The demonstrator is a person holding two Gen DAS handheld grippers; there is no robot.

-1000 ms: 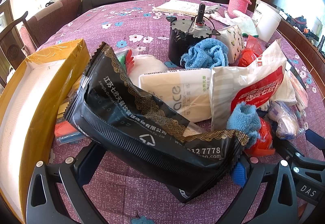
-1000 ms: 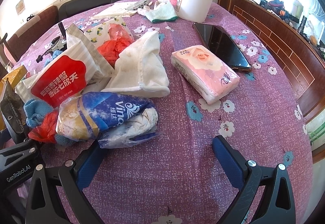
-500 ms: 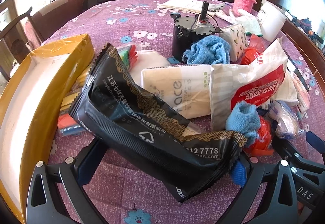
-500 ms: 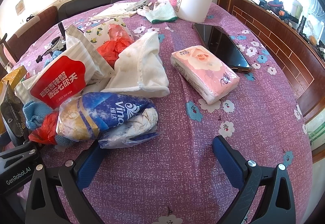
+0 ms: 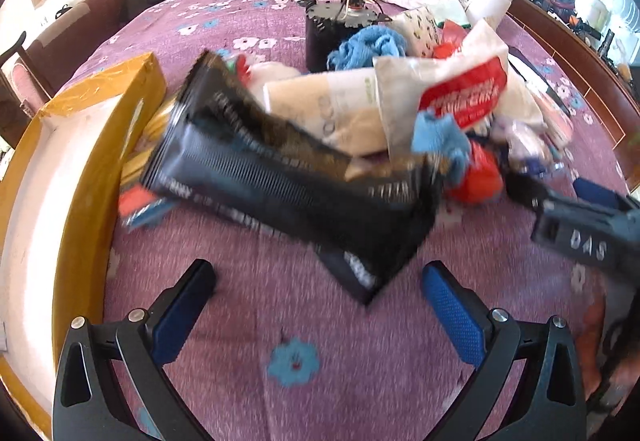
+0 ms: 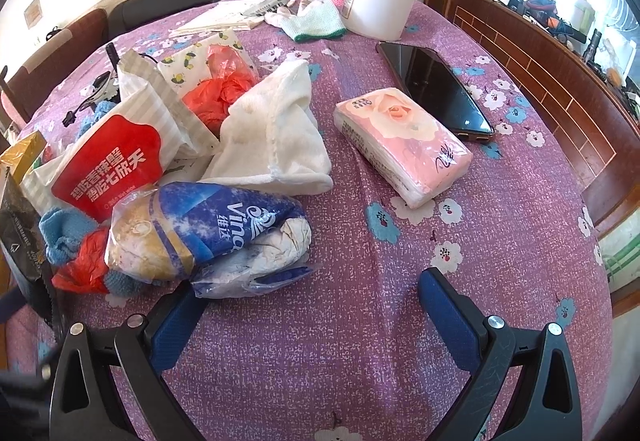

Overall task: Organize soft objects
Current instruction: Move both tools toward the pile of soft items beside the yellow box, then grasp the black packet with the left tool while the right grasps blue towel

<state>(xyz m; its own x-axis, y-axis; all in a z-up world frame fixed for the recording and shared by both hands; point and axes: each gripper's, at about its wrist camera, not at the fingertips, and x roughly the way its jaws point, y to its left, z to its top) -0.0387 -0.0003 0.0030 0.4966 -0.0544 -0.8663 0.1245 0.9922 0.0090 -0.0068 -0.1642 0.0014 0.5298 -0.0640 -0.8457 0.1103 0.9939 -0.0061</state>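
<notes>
I see a long black foil pouch with gold trim [image 5: 288, 181], motion-blurred, lying slantwise with its far end against the yellow cardboard box [image 5: 84, 145]. Behind it lies a beige tissue pack [image 5: 340, 109], with a striped white wet-wipe pack bearing a red label [image 6: 108, 165] propped beside it. A blue and gold Vinda tissue pack [image 6: 208, 229], crumpled, lies flat by a folded cream towel [image 6: 276, 133]. A pink rose-printed tissue pack [image 6: 404, 145] lies apart on the purple cloth. A blue knit cloth [image 6: 60, 237] and crumpled red plastic bag [image 6: 80, 265] touch.
</notes>
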